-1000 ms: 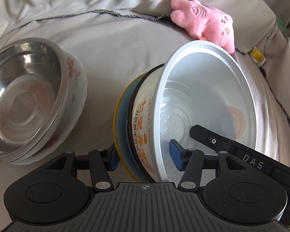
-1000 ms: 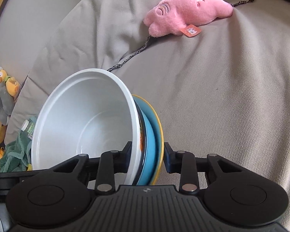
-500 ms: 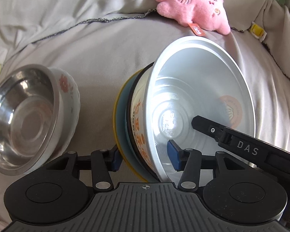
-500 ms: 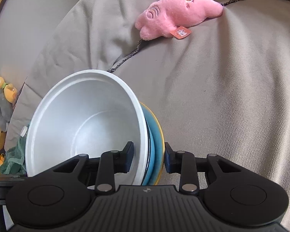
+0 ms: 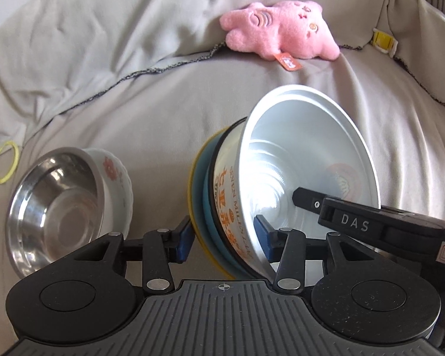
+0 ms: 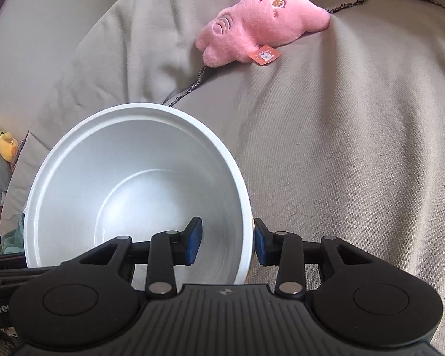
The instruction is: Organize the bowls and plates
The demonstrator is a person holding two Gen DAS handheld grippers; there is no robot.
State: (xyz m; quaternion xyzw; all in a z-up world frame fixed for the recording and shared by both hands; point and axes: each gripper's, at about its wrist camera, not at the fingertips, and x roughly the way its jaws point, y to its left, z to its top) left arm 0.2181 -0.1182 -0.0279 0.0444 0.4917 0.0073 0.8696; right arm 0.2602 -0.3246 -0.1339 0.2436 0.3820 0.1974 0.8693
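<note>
A grey-covered sofa [image 5: 151, 109] carries everything. Above it, tilted on edge, a white noodle bowl [image 5: 308, 175] nests in a blue plate [image 5: 206, 207] and a yellow plate [image 5: 192, 195]. The left tool [image 5: 224, 241] clamps this stack at its lower edge; the right tool [image 6: 227, 246] grips it too. Left of it, a steel bowl [image 5: 53, 210] sits inside a flowered bowl [image 5: 117, 178]. A pink plush toy [image 5: 281, 32] lies behind.
</note>
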